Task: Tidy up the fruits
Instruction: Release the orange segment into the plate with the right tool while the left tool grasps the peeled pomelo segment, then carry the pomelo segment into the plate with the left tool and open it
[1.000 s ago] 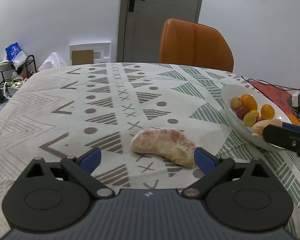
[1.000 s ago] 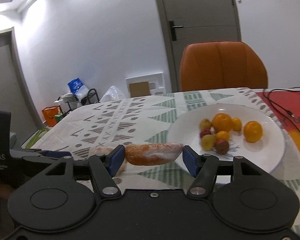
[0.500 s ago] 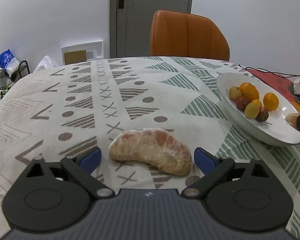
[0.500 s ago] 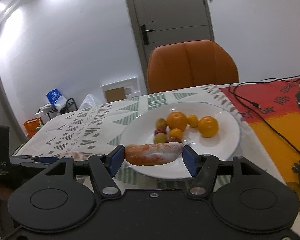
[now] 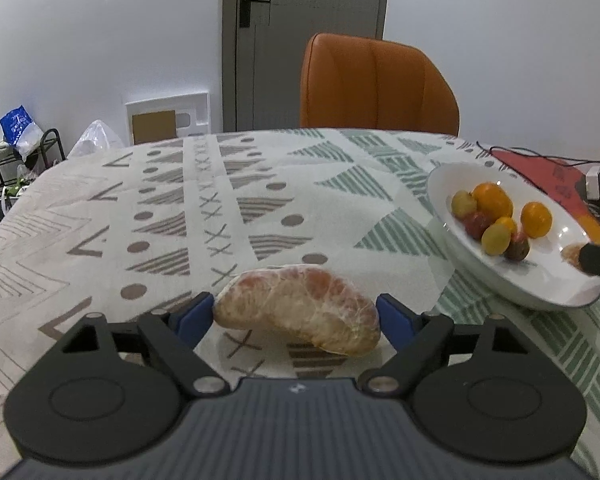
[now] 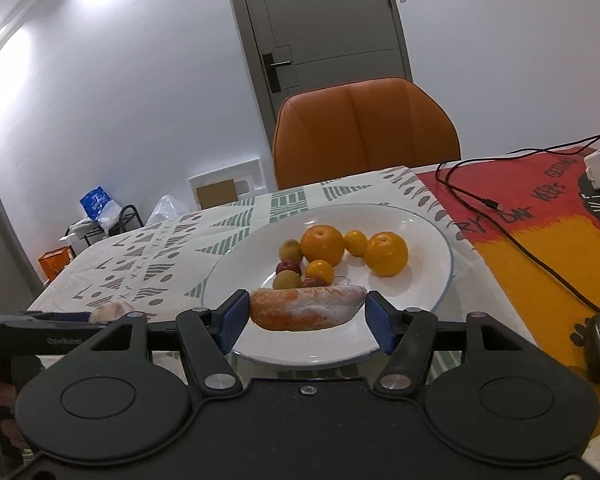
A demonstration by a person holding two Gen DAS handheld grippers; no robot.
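Patterned tabletop point(image 5: 260, 184) now shows the left hand-held gripper point(image 5: 296, 316) closed around one peeled pomelo segment point(image 5: 300, 308), while the right hand-held gripper point(image 6: 304, 316), clamping another peeled segment point(image 6: 308, 306), has reached the white plate point(image 6: 428, 280) for release.

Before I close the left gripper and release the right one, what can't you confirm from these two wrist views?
- Left gripper: whether its pads touch the table's pomelo segment; the fruit hides the gaps.
- Right gripper: whether its pomelo segment rests on the plate or hangs above; its underside is hidden.
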